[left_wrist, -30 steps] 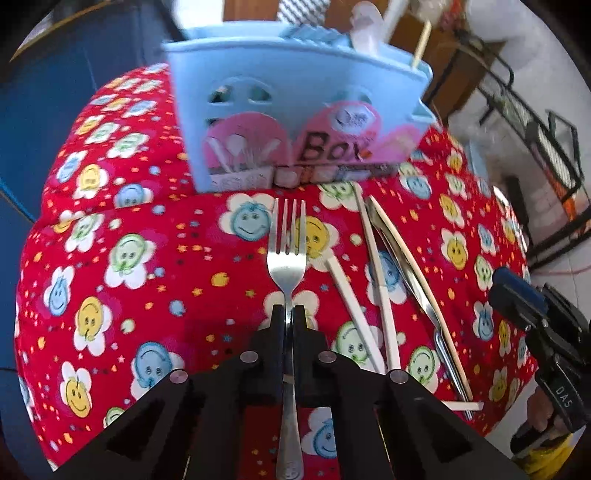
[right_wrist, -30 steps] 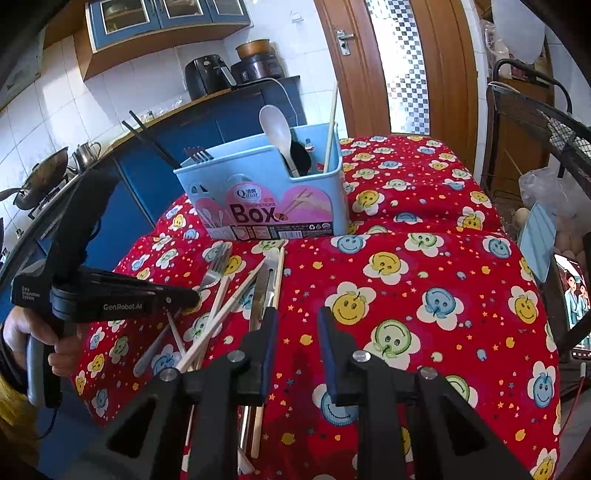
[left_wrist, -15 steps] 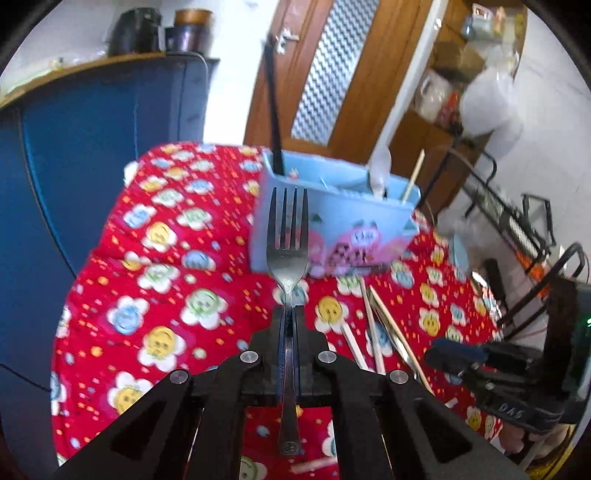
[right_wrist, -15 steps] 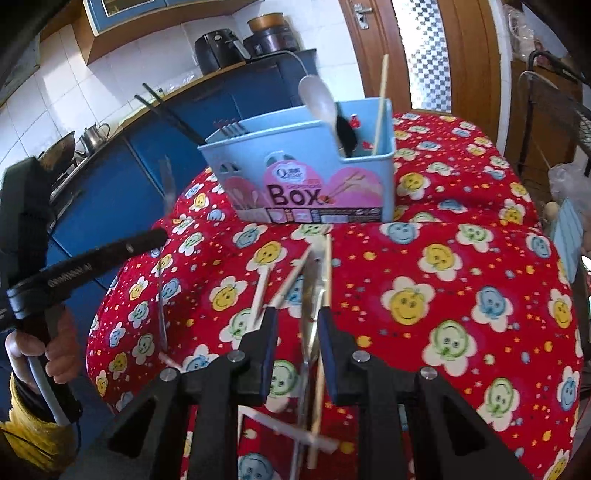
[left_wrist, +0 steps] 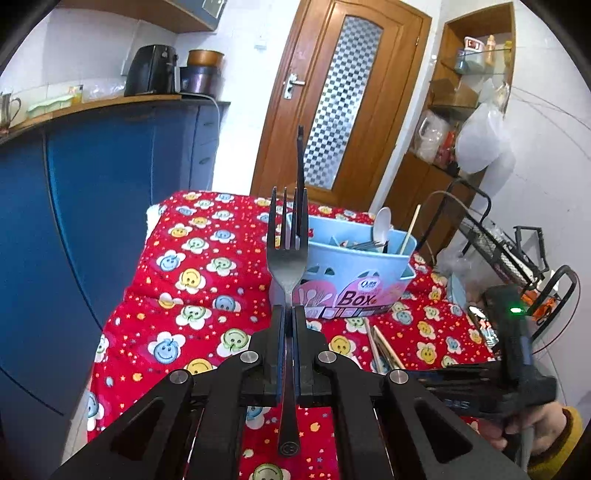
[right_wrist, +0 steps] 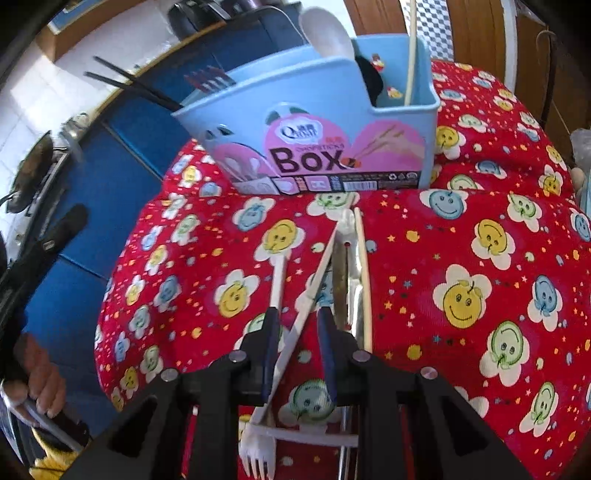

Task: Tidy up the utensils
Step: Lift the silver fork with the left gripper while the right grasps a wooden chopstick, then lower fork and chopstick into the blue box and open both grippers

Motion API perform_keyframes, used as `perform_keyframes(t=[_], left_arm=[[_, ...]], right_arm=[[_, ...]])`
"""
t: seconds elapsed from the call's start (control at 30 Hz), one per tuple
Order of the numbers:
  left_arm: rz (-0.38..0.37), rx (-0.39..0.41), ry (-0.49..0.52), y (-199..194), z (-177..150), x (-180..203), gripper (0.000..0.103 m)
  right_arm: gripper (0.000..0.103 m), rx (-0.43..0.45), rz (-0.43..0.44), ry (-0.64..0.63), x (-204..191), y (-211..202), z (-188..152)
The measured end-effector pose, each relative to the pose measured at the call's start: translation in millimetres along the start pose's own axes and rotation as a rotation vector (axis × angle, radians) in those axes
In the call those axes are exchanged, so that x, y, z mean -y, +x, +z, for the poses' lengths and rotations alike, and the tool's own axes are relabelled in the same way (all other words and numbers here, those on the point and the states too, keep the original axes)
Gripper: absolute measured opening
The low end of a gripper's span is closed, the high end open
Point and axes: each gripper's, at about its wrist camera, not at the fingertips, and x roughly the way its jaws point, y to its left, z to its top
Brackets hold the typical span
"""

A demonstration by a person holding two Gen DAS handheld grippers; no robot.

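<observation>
The left gripper (left_wrist: 289, 314) has its black fingers pressed together on the slim neck of a stainless-steel fork (left_wrist: 287, 258), tines pointing up and the rounded handle end hanging below the jaws; the fork is held in the air above the tablecloth (left_wrist: 192, 266), in front of the near left corner of the pale blue plastic utensil box (right_wrist: 321, 122), without touching it.

The box is a glossy, curved-fronted caddy with a pink label reading "Box"; inside stand a white plastic spoon (right_wrist: 327, 31), a pale wooden chopstick (right_wrist: 412, 51), dark forks (right_wrist: 207, 79) and two black chopsticks (right_wrist: 129, 83) leaning out at the left.

The right gripper (right_wrist: 295, 325) hangs low over the loose utensils, its fingers parted a little with a white plastic handle (right_wrist: 306, 295) running slantwise between them; whether the pads touch it I cannot tell.

Beside it lie a second white handle (right_wrist: 277, 277), a flat metal utensil (right_wrist: 345, 273) and a long pale chopstick (right_wrist: 364, 273); a white plastic fork (right_wrist: 258, 454) lies nearest the camera.

The cloth is bright red cotton printed with smiling flowers.
</observation>
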Motion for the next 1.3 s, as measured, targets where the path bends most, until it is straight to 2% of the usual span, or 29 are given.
perform_keyframes(t=[0.17, 0.37, 0.57, 0.7, 0.83, 1.03, 1.17, 1.3], left_arm=[[-0.012, 0.024, -0.002, -6, 1, 0, 0.003], [-0.011, 0.05, -0.009, -7, 6, -1, 0.003], [-0.02, 0.091, -0.016, -6, 17, 1, 0.003], [-0.034, 0.11, -0.017, -4, 26, 6, 0.003], [-0.048, 0.139, 0.0, -5, 33, 17, 0.003], [-0.046, 0.21, 0.033, -7, 48, 39, 0.003], [-0.049, 0.238, 0.044, -2, 62, 50, 0.003], [-0.039, 0.284, 0.08, 5, 80, 62, 0.003]], right_arm=[[0.024, -0.034, -0.04, 0.009, -1, 12, 11], [0.017, -0.06, -0.069, 0.019, -1, 21, 29], [0.008, -0.07, -0.059, 0.016, 2, 25, 37], [0.007, -0.035, 0.001, 0.024, 8, 17, 31], [0.007, 0.05, 0.072, 0.019, 11, -6, 20], [0.006, 0.24, 0.112, -0.01, 8, -50, 19], [0.006, 0.375, 0.08, -0.043, 12, -80, 24], [0.007, 0.464, 0.053, -0.063, 13, -96, 37]])
